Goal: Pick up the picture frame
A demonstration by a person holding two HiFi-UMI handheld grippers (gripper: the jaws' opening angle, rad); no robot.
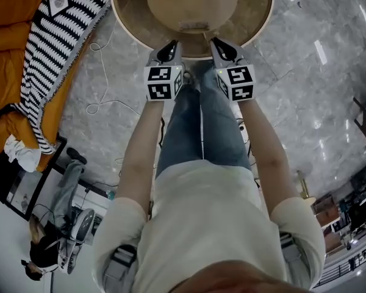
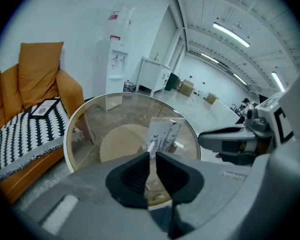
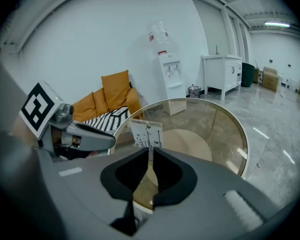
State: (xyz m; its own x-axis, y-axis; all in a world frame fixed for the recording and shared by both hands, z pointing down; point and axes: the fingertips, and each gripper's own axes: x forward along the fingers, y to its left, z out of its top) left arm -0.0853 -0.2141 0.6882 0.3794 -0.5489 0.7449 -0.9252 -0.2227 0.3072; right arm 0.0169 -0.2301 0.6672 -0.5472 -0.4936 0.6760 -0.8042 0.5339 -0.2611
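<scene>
The picture frame (image 2: 165, 134) is a clear upright stand with a printed white card, on a round glass table (image 1: 256, 26) with a pale wooden rim. Head view shows it edge-on (image 1: 194, 26) at the table's near edge. My left gripper (image 1: 169, 49) and right gripper (image 1: 222, 46) hover side by side just short of that rim, either side of the frame. In the left gripper view the left gripper (image 2: 153, 156) is shut and empty, with the frame (image 3: 146, 134) straight beyond both. The right gripper (image 3: 151, 156) shows a thin slit between its tips, holding nothing.
An orange sofa (image 1: 6, 35) with a black-and-white striped blanket (image 1: 58, 35) stands left of the table. A white cable (image 1: 107, 105) lies on the marble floor. A water dispenser (image 2: 112, 64) and a white cabinet (image 2: 152, 74) stand against the far wall. A tan round base (image 2: 122, 141) shows under the glass.
</scene>
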